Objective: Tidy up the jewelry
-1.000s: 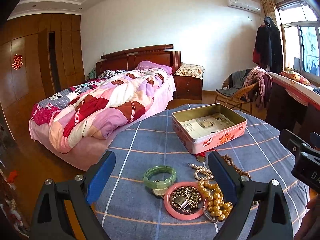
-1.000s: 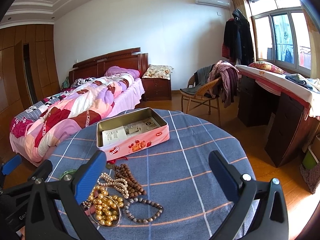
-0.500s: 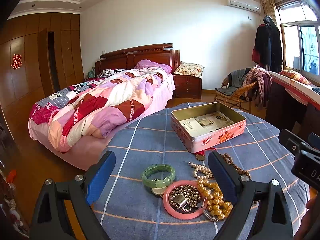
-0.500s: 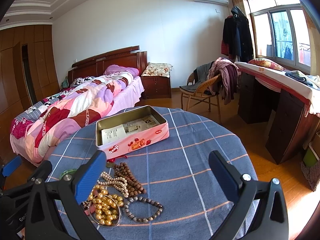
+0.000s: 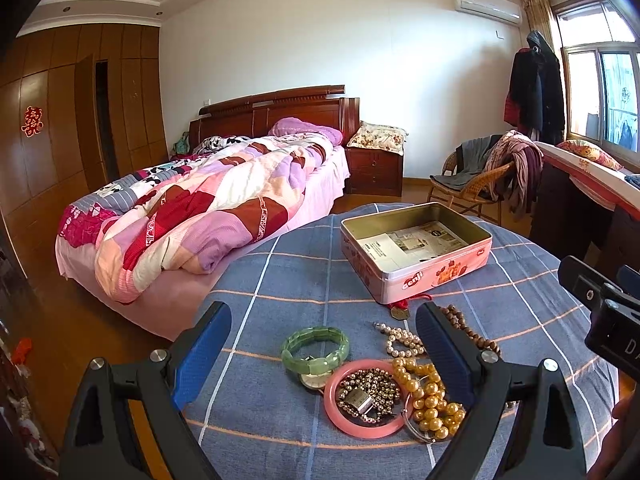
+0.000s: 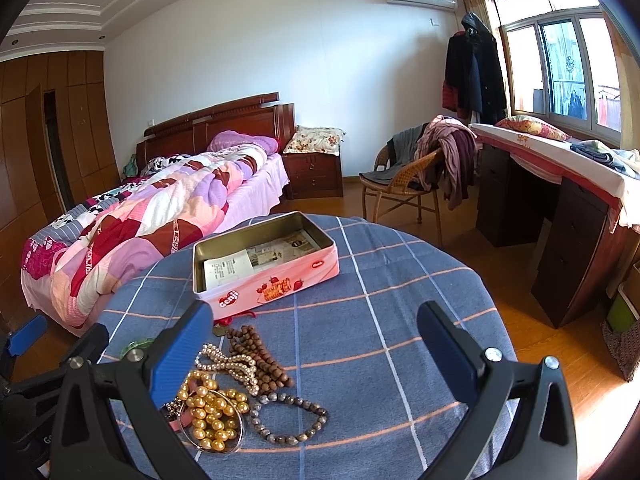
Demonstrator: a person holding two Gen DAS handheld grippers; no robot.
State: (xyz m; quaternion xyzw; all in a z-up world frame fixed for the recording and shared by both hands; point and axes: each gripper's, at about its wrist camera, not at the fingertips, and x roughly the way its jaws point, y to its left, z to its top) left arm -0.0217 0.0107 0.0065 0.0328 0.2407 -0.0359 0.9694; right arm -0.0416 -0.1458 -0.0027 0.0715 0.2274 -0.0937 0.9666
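Your left gripper (image 5: 323, 350) jaws wide, holding nothing; right gripper (image 6: 314, 346) same. Jewellery heap lies on bench with blue checked cloth (image 5: 280, 280), directly below left jaws, so left is nearer. Green segmented jade-like bangle (image 5: 314, 350) lies flat, rigid, smooth. Pink glossy ring bangle (image 5: 366, 399) touches golden bead string (image 5: 425, 392). Open pink metal tin (image 5: 416, 252) sits beyond heap, long axis left-right.

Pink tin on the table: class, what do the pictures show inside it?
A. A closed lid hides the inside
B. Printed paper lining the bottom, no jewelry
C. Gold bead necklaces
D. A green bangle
B: the pink tin stands open with only printed paper in it, while the gold beads and green bangle lie on the tablecloth in front of it.
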